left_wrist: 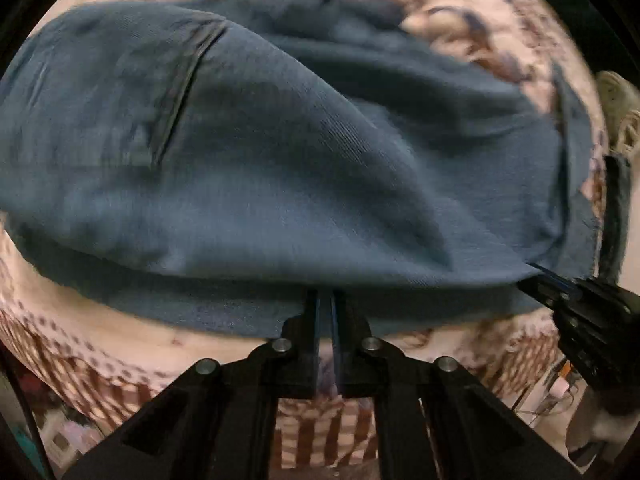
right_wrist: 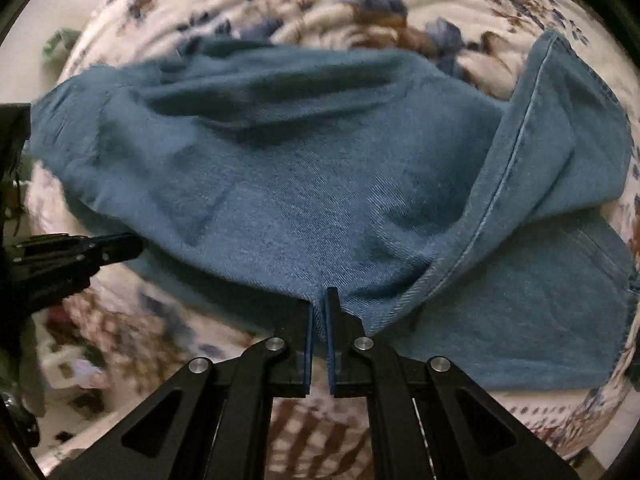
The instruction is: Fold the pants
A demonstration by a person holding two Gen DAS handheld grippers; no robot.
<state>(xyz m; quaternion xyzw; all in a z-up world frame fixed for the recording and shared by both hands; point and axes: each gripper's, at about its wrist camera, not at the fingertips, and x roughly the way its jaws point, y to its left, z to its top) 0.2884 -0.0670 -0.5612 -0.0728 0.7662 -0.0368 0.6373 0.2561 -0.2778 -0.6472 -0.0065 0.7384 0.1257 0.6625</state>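
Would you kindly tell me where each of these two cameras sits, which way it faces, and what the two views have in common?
Left wrist view: sits on the left hand-held gripper, looks steeply down along its fingers at the pants on a flowered bedspread; its own fingers clamp the cloth edge.
Right wrist view: sits on the right hand-held gripper, looks steeply down at the pants; its own fingers pinch the near edge.
Shared: the same pants and bedspread, and each view shows the other gripper, right and left, at the cloth's edge.
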